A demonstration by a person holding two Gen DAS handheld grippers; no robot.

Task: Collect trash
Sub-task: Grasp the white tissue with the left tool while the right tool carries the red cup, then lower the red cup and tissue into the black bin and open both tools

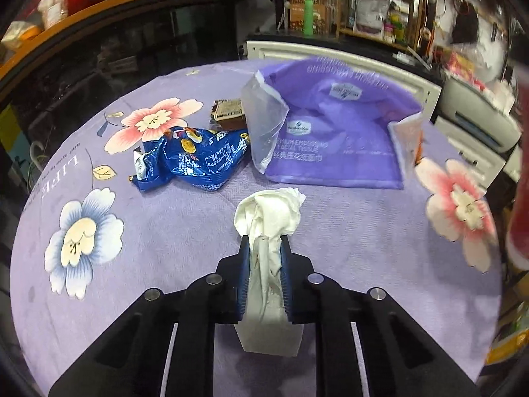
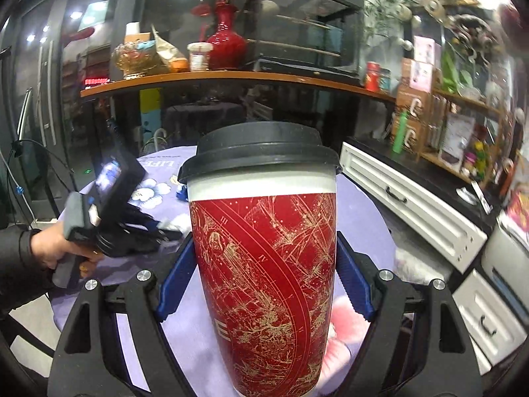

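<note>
The left gripper point(image 1: 264, 248) is pinching the crumpled tissue point(image 1: 269, 213) off the purple tablecloth point(image 1: 165, 231), while the right gripper point(image 2: 264, 284) is clamping the red cup point(image 2: 264, 264) upright, spill-safe, above the table.

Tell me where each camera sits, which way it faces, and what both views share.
Left wrist: on the left tool, angled down at the purple floral tablecloth; its pads pinch a white tissue, with a blue snack wrapper and purple tissue pack beyond.
Right wrist: on the right tool, facing nearly level at the shelves; its pads hold a red paper cup; the person's left hand shows.
Shared: tablecloth, cup, left tool.
</note>
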